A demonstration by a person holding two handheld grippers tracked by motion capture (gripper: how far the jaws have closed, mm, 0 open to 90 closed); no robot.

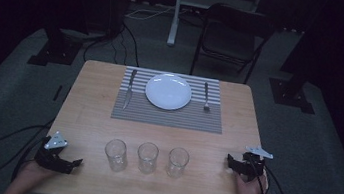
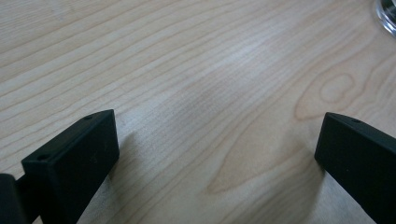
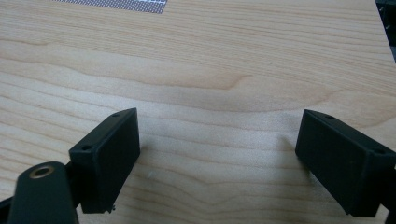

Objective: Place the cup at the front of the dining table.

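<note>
Both our grippers rest wide apart on the wooden table, holding nothing.

Our left gripper [image 1: 75,162] sits near the front left corner of the table [image 1: 91,116], jaws spread with bare wood between them; our right gripper [image 1: 229,164] lies near the front right edge, likewise released and empty. Between them stand three clear drinking glasses in a row: the left glass [image 1: 115,154], the middle glass [image 1: 147,157] and the right glass [image 1: 177,162], each upright and apart from its neighbour. Farther back, a striped placemat [image 1: 167,116] carries a white plate [image 1: 168,91], with a knife [image 1: 129,89] to its left and a fork [image 1: 206,97] to its right.
</note>
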